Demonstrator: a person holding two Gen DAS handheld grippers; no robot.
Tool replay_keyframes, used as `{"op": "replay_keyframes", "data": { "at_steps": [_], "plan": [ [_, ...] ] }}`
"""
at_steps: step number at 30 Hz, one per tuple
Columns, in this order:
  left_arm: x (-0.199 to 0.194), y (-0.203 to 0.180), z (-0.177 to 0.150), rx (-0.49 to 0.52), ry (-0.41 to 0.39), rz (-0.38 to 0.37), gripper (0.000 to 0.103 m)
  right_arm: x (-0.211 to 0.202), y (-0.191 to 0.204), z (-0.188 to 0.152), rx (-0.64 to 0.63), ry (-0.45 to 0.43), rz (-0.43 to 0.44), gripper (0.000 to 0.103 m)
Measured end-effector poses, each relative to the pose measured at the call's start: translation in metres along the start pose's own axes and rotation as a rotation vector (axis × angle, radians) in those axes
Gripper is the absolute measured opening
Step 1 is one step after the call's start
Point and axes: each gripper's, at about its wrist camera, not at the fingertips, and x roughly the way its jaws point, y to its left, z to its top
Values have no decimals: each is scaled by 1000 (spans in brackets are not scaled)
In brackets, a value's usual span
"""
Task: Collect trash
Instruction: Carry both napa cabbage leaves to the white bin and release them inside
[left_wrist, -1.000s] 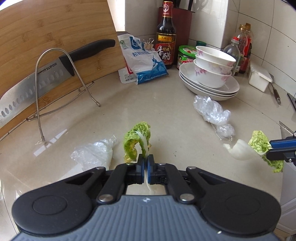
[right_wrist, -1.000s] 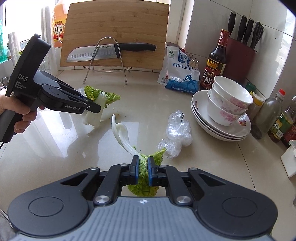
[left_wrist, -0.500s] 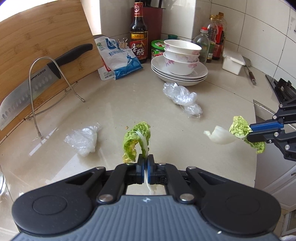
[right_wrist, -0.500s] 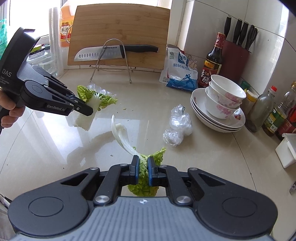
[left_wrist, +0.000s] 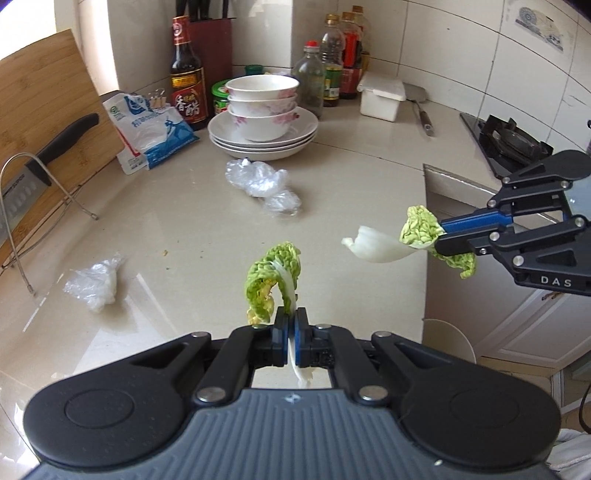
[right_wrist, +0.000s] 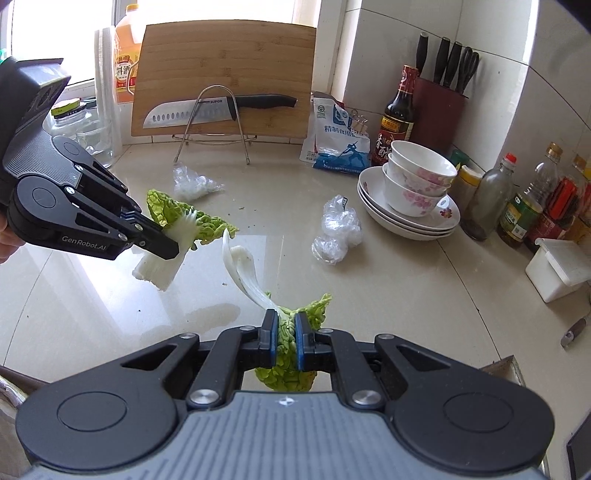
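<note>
My left gripper (left_wrist: 290, 319) is shut on a cabbage leaf (left_wrist: 275, 278) with a white stem, held above the beige counter; it also shows in the right wrist view (right_wrist: 173, 251), with its leaf (right_wrist: 184, 225). My right gripper (right_wrist: 282, 325) is shut on a second cabbage leaf (right_wrist: 288, 354) whose white stem (right_wrist: 240, 266) sticks up and left; it shows in the left wrist view (left_wrist: 441, 240) near the counter's right edge, with its leaf (left_wrist: 417, 230). Two crumpled clear plastic wraps lie on the counter, one central (left_wrist: 262, 181) and one at the left (left_wrist: 92, 286).
Stacked bowls on plates (left_wrist: 263, 118) stand at the back, with sauce bottles (left_wrist: 187, 92), a salt bag (left_wrist: 147, 133) and a white box (left_wrist: 382, 96). A knife (right_wrist: 218, 109) rests on a wire rack against a cutting board (right_wrist: 225, 55). A stove (left_wrist: 513, 140) sits far right.
Both grippers, each still holding its leaf, have drawn back and turned right; the left wrist view now takes in the counter's right edge, the cabinet and the stove.
</note>
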Motion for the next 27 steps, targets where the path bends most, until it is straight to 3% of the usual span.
{"op": "replay_keyframes", "data": {
  "at_steps": [19,27],
  "plan": [
    [12,-124,20,238,-6,-231,1,-76,-32,-111,275,67,-204,12],
    [17,-164,22,310,1,-282,1,-66,-53,-175,433,158,-253,12]
  ]
}}
